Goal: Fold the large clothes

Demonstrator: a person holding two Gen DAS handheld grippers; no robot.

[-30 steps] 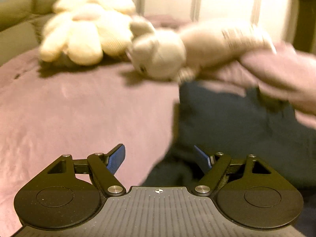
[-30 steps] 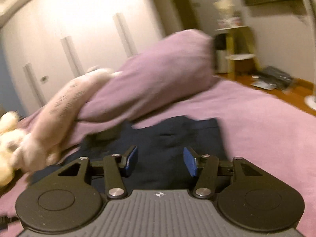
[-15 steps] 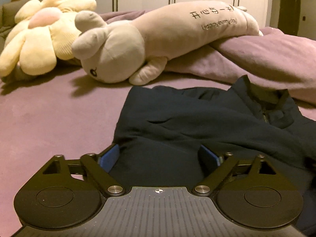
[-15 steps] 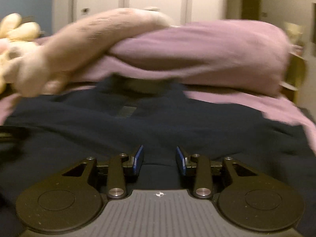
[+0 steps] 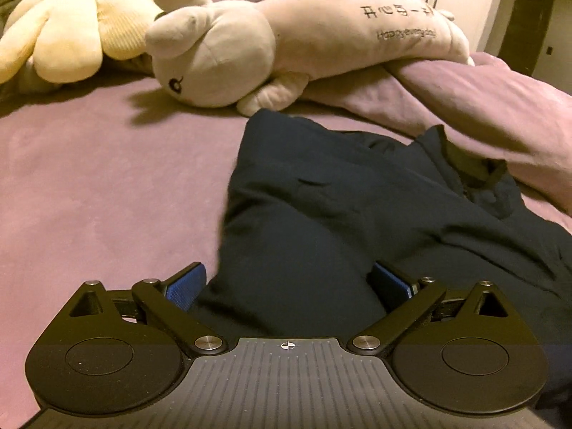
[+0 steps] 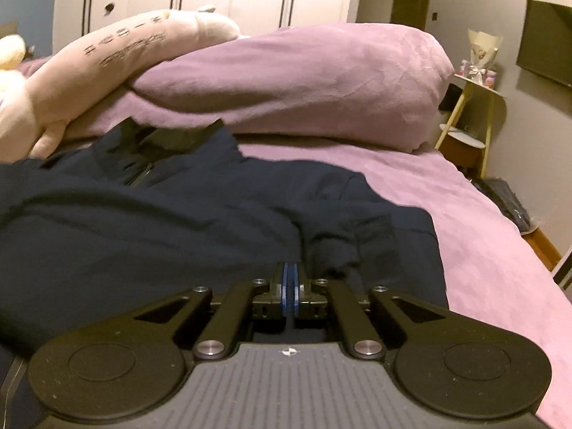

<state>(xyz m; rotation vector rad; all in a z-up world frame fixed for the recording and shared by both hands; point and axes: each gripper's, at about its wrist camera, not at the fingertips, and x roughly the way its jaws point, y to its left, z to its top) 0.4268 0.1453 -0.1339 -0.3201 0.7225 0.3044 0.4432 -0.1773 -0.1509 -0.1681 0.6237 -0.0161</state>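
Note:
A dark navy garment (image 5: 339,214) with a zip collar lies spread on the purple bed sheet (image 5: 107,178). My left gripper (image 5: 287,284) sits low at the garment's left edge. Its jaws are opening wide, a thick fold of the fabric lies between the blue pads (image 5: 186,286), and they do not press on it. In the right wrist view the same garment (image 6: 161,221) fills the foreground. There my right gripper (image 6: 290,279) is shut, its pads together on a small pinch of cloth, and wrinkles run toward its tips.
A long beige plush animal (image 5: 286,43) and a yellow flower plush (image 5: 71,25) lie beyond the garment. A bunched purple duvet (image 6: 304,82) sits behind the collar. Bare sheet stretches to the right (image 6: 482,236). A yellow shelf (image 6: 475,107) and a wall screen (image 6: 547,46) stand past the bed.
The left gripper came down closer over the garment's left edge and spread its jaws wider. The right gripper rolled level, sank onto the garment and closed its jaws.

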